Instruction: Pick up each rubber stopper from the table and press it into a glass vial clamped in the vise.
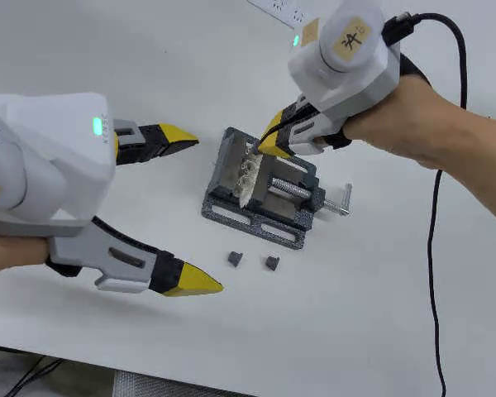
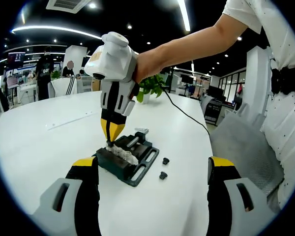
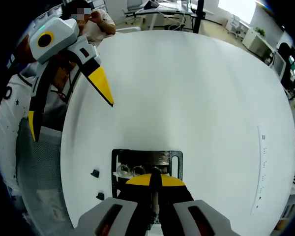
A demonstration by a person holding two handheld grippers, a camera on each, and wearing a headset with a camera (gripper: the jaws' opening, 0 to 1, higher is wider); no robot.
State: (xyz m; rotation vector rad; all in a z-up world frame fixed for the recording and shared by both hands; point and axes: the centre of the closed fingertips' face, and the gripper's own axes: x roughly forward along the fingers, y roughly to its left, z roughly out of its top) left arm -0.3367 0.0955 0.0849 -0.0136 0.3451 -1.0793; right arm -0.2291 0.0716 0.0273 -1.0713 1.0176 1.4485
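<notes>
right gripper [image 1: 263, 149]: reaches in from 1 o'clock, yellow-tipped jaws drawn together to a thin slit and aimed down at the vials. whether a stopper is pinched at the tips cannot be told, though the pose suits pressing one home.
clear glass vials [image 1: 246, 174]: stand in a row between the vise's cheeks, clamped, it seems, to stay upright under a downward push.
dark grey metal bench vise [image 1: 256, 222]: sits mid-way across the white table [image 1: 355, 314], its screw handle pointing toward 3 o'clock.
two small dark grey rubber stoppers [image 1: 235, 259]: lie loose on the table at 6 o'clock of the vise, near each other but apart, seemingly waiting their turn.
left gripper [image 1: 207, 215]: hangs at 9 o'clock of the vise, jaws spread wide and empty. probably held off so the working hand has room.
stage: judged partway, with two stoppers not yet picked up.
risk: an off-centre push could skid off a glass rim, so the tips likely need to bear straight down.
</notes>
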